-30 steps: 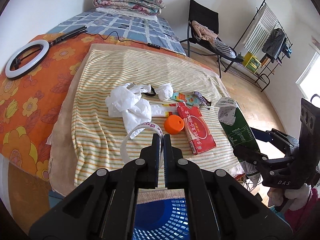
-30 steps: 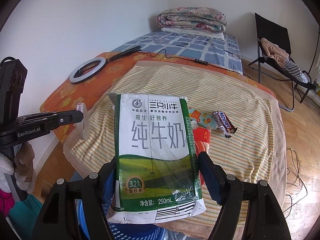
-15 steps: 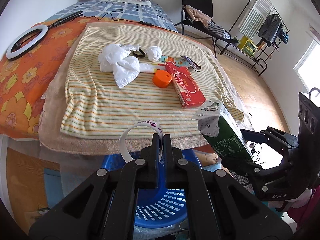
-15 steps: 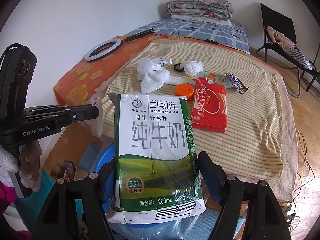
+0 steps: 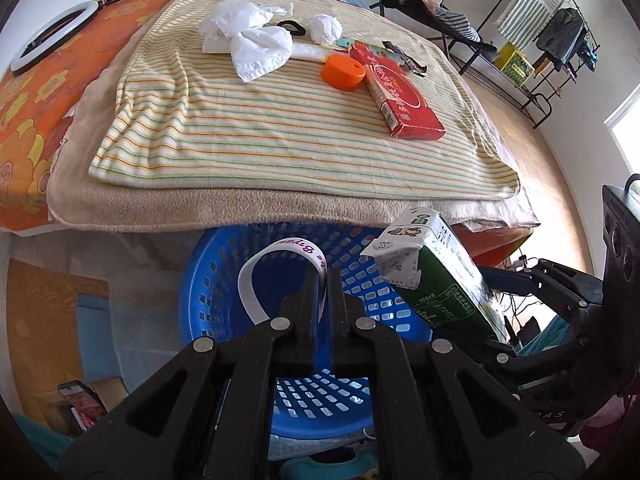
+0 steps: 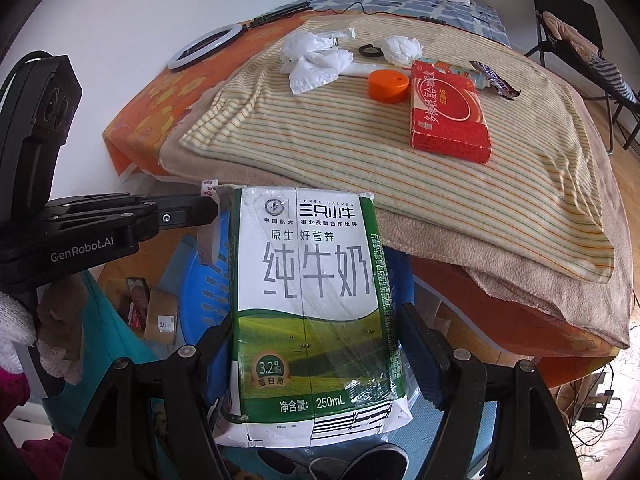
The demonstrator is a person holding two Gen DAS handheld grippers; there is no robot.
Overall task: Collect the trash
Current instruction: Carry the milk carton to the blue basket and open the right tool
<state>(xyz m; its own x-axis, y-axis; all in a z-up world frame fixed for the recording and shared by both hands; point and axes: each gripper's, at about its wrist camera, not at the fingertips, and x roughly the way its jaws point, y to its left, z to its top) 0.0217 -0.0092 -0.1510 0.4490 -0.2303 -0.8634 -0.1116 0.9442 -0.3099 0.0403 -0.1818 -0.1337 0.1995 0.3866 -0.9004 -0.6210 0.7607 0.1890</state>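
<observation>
My left gripper (image 5: 325, 280) is shut on a white paper ring (image 5: 256, 276) with purple lettering, held over the blue perforated basket (image 5: 200, 288) that sits below the bed's edge. My right gripper (image 6: 310, 336) is shut on a green and white milk carton (image 6: 308, 280), seen tilted above the basket's right side as milk carton (image 5: 436, 276). In the right wrist view the left gripper (image 6: 212, 210) comes in from the left with the paper ring (image 6: 210, 236) hanging from it. The basket (image 6: 200, 296) shows behind the carton.
On the striped blanket (image 5: 260, 128) lie white tissues (image 5: 248, 36), an orange lid (image 5: 343, 72), a red box (image 5: 400, 96), a candy wrapper (image 6: 494, 82) and a black ring (image 5: 291, 27). A ring light (image 5: 44, 36) rests on the orange sheet. A folding chair and clothes rack stand on the right.
Both grippers have dropped from above the bed to below its front edge. The ring and the carton now hang over the blue basket, which fills more of the view.
</observation>
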